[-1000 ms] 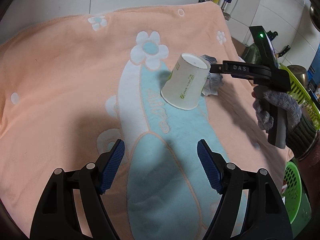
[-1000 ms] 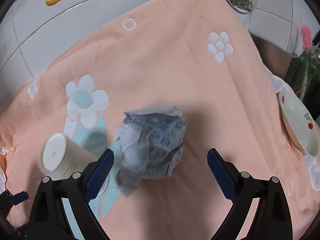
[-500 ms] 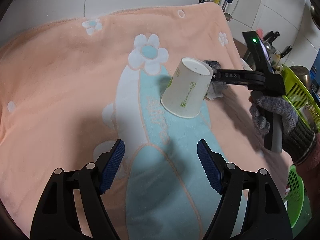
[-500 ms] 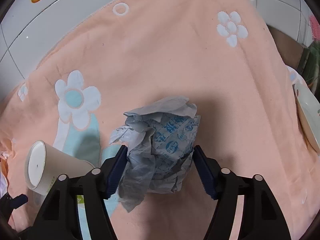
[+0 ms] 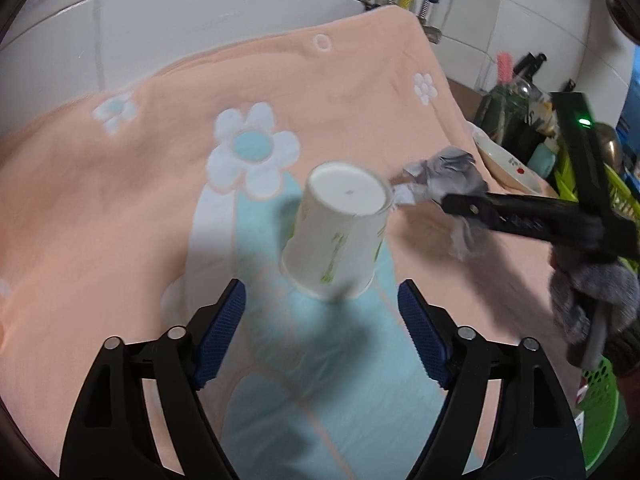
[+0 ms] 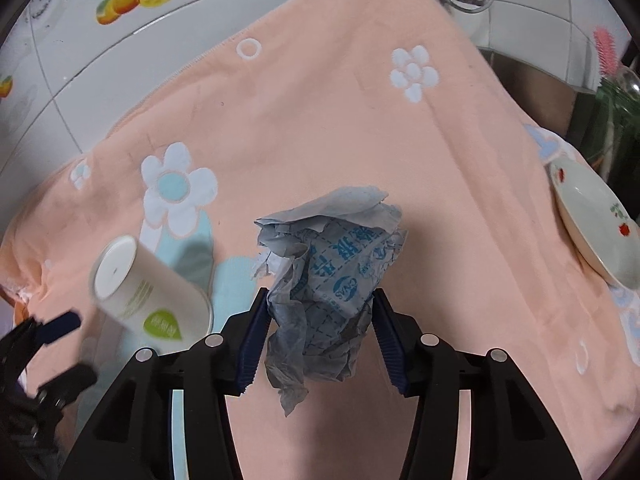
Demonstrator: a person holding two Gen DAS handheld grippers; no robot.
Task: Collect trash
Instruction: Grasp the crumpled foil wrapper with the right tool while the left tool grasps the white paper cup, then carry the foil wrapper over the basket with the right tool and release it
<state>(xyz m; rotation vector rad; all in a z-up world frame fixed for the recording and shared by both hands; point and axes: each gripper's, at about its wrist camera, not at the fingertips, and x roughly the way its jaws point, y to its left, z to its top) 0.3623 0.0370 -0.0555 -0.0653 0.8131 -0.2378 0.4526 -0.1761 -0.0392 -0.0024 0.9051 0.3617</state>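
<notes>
Right wrist view shows our right gripper (image 6: 320,334) clamped on the crumpled wrapper (image 6: 332,276): its blue pads (image 6: 252,340) press into both sides of the wad, the jaws having just been closing around it. The wrapper is grey-white paper with blue print, and a loose tail of it hangs below the pads. Beneath it lies the peach towel (image 6: 320,112) with white flowers that covers the worktop. To the left, the paper cup (image 6: 148,292) sits upside down and tilted on the towel's pale blue patch. A white plate (image 6: 592,224) with red marks rests at the towel's right edge.

From the left wrist view, our left gripper (image 5: 320,332) stands wide apart with nothing between its pads, which have just been opening a little. The cup (image 5: 340,236) lies just ahead of the fingertips, not touched by them. Beyond it we see the right gripper (image 5: 464,208) holding the wrapper (image 5: 448,176), in a hand (image 5: 592,292) wearing a grey glove.
</notes>
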